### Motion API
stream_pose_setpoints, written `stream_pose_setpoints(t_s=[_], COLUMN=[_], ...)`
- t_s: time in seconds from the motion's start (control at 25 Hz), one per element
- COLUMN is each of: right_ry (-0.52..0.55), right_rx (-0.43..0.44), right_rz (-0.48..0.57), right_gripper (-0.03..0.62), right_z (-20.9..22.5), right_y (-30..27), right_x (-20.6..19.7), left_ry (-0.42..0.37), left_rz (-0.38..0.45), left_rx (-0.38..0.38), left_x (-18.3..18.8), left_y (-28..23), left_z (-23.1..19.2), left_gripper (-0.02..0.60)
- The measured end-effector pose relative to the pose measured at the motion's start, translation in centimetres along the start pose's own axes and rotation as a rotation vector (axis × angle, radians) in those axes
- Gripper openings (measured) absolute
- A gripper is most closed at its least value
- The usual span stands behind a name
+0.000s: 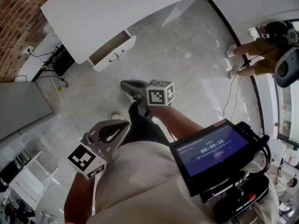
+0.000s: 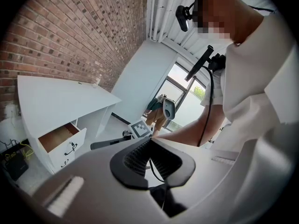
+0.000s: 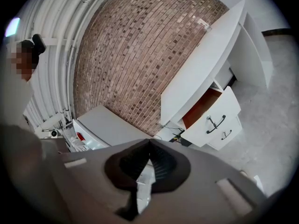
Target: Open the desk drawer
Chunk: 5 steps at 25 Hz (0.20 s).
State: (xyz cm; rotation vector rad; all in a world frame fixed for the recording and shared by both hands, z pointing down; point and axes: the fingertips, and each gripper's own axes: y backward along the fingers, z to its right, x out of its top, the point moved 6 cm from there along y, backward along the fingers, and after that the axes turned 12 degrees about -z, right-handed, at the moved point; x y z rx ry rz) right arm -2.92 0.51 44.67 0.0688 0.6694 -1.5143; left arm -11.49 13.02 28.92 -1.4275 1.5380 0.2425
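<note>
The drawer (image 1: 113, 52) is the top one in a white desk (image 1: 117, 13) that stands against a brick wall. It is pulled partway out, and its brown wooden inside shows from above. Its front is flat and white, with a thin black handle (image 1: 117, 56) across the middle. Below it sits a second drawer (image 3: 227, 134) with the same white front and black handle, pushed in flush with the desk.
</note>
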Motion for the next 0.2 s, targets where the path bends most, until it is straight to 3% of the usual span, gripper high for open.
stream_pose_setpoints(t_s=[0.2], right_ry=[-0.009], right_rx=[0.001], right_rz=[-0.002], right_gripper=[0.003], right_z=[0.38], right_y=[-0.01], right_x=[-0.14], left_ry=[0.0], left_rz=[-0.006], left_rx=[-0.003], left_x=[0.05], left_y=[-0.12], left_z=[-0.1], left_gripper=[0.007])
